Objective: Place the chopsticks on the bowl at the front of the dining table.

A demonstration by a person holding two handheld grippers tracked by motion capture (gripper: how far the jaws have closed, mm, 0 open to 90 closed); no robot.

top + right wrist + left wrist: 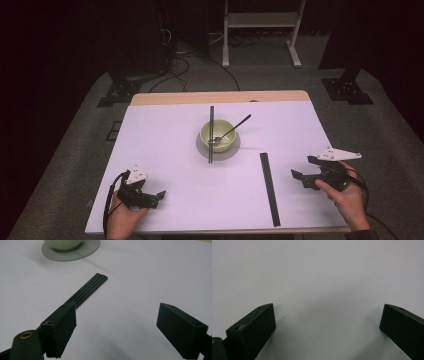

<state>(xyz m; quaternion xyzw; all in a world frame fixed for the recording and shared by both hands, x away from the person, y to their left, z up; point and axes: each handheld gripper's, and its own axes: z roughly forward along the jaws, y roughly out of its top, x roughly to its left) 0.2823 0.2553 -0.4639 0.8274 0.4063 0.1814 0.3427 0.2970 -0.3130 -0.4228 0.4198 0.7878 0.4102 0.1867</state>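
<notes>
My right gripper (302, 172) hovers just right of the black ribbed strip (269, 188), jaws spread wide apart with nothing between them. In the right gripper view that strip (87, 290) runs up from behind my left-hand jaw, which hides its near end; its far end stops short of the grey saucer (82, 253). The top edge cuts off the saucer and the pale green bowl (63, 243) on it, so I cannot see into the bowl from there.

From the high view the bowl (216, 135) sits on the saucer (236, 148), up and to the left of the strip and well apart from it. A pair of black chopsticks (211, 132) lies across the bowl's rim, and a dark spoon (232, 129) leans in it with its handle pointing up and right; its scoop is hard to make out.

My left gripper (155, 196) rests far to the left of the strip, also gaping, nothing held. The left gripper view gives me its two jaws over bare white table cover (317, 277).
</notes>
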